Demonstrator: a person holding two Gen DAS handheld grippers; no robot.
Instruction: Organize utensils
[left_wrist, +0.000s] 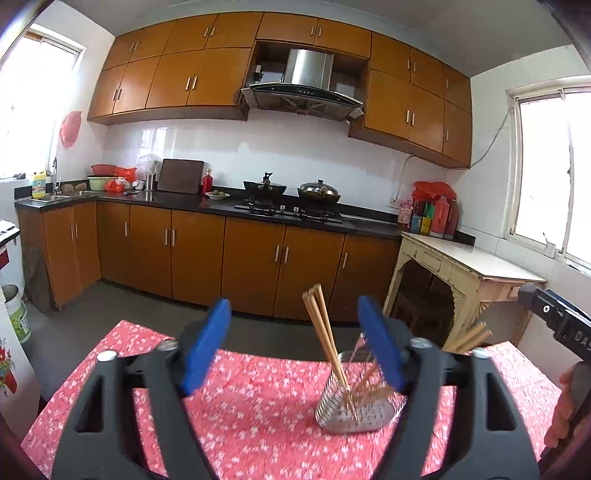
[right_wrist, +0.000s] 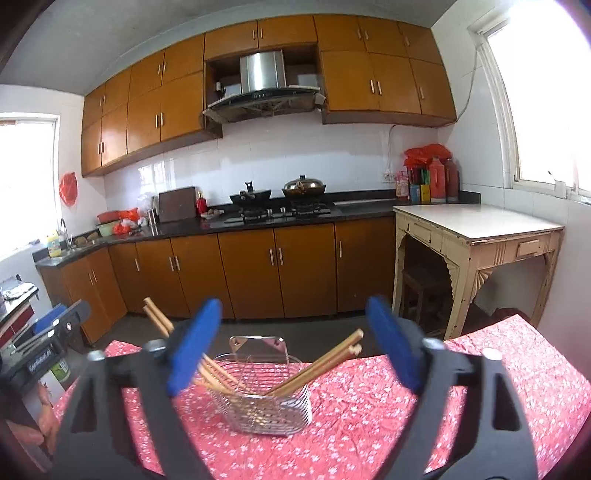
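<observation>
Right, both my claws stand wide and empty: the left claw (left_wrist: 293, 341) and the right claw (right_wrist: 295, 345) hold nothing between their blue pads. The chopsticks (right_wrist: 317, 369) sit in the wire holder (right_wrist: 269, 410), which stands on the red flowered table (right_wrist: 388, 406), near its far edge. One pair leans left, the other right, propped on the rim, so they won't topple. I reckon that's the drop done; with jaws apart I can pull clear without snagging a stick.

Shiny wire-metal basket (right_wrist: 269, 406) holds matt wooden chopsticks (right_wrist: 317, 369) on a red floral cloth (right_wrist: 369, 424), slightly creased.
</observation>
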